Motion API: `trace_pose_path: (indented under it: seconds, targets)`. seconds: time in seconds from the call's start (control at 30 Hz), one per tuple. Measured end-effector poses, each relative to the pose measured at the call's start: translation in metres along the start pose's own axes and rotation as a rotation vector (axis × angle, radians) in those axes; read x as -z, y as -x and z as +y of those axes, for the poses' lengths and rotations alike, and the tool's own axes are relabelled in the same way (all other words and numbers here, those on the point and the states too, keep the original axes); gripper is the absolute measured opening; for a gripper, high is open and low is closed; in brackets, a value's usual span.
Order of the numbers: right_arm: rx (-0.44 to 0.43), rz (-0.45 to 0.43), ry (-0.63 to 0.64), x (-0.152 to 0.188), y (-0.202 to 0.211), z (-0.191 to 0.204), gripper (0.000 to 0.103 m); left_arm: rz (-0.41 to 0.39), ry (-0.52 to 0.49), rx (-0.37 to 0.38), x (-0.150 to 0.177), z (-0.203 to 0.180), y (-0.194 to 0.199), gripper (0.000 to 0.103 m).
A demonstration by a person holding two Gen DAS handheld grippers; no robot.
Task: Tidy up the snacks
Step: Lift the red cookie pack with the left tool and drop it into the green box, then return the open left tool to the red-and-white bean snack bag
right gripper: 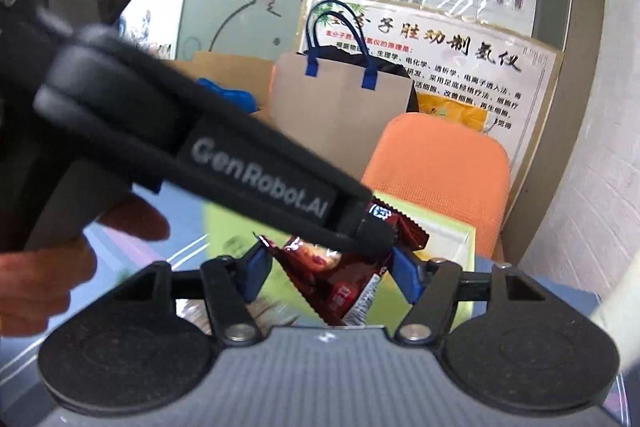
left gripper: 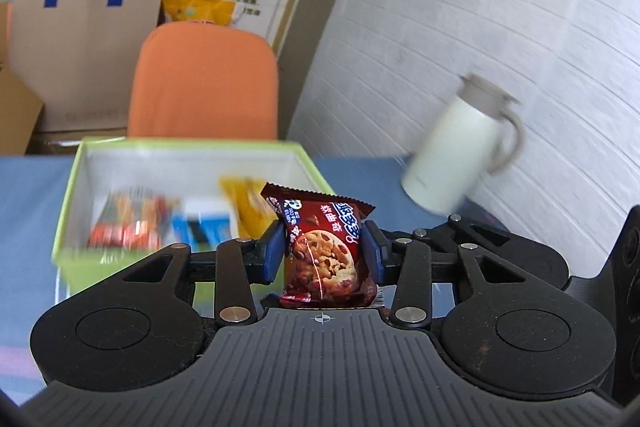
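My left gripper (left gripper: 323,247) is shut on a dark red cookie packet (left gripper: 326,255) and holds it upright in front of a green-rimmed box (left gripper: 70,195). The box holds several snack packs, blurred: a red one (left gripper: 128,223), a blue one (left gripper: 204,227), a yellow one (left gripper: 246,203). In the right wrist view the left gripper's black arm (right gripper: 240,171) crosses in front, with the packet (right gripper: 340,279) at its tip between my right gripper's blue pads (right gripper: 256,275). My right gripper (right gripper: 330,275) is open around the packet; the pads stand apart from it.
A white jug with a beige lid (left gripper: 460,147) stands on the blue table (left gripper: 28,195) at the right by the brick wall. An orange chair (left gripper: 204,83) is behind the box. A paper bag with blue handles (left gripper: 80,27) and posters are behind it. A hand (right gripper: 48,267) is at the left.
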State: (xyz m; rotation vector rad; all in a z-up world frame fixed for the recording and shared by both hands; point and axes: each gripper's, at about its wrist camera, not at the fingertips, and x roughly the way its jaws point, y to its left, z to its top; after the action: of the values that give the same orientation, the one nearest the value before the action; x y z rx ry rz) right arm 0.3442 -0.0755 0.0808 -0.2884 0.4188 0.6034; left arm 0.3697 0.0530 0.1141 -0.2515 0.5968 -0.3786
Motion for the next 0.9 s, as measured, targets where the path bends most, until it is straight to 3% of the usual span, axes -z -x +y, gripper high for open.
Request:
trace_pose_path:
  seconds: [0.2,0.3,0.37,0.47,0.6,0.77,0.9]
  targets:
    - [-0.065,0.076,-0.02,0.0,-0.079,-0.043,0.068,0.041,0.067,-0.046,-0.03,0.041,-0.076,0.021]
    - [-0.059,0.105,-0.043,0.009,-0.093,-0.05,0.067,0.06,0.097,-0.079,-0.026,0.06,-0.093,0.047]
    - [-0.04,0.063,-0.053,0.011,-0.075,-0.053,0.071,0.063,0.115,-0.096,-0.023,0.069,-0.087,0.046]
    - [-0.013,-0.005,-0.065,0.018,-0.028,-0.051,0.09,0.019,0.115,-0.082,-0.014,0.068,-0.055,0.048]
    - [-0.005,-0.039,-0.092,0.046,0.036,-0.031,0.098,0.004,0.099,-0.045,0.015,0.05,-0.007,0.058]
    - [-0.044,0.023,-0.154,0.094,0.096,0.018,0.102,0.043,0.085,0.012,0.075,0.024,0.035,0.061]
    - [-0.005,0.094,-0.21,0.138,0.127,0.058,0.102,0.111,0.101,0.017,0.13,0.011,0.055,0.061]
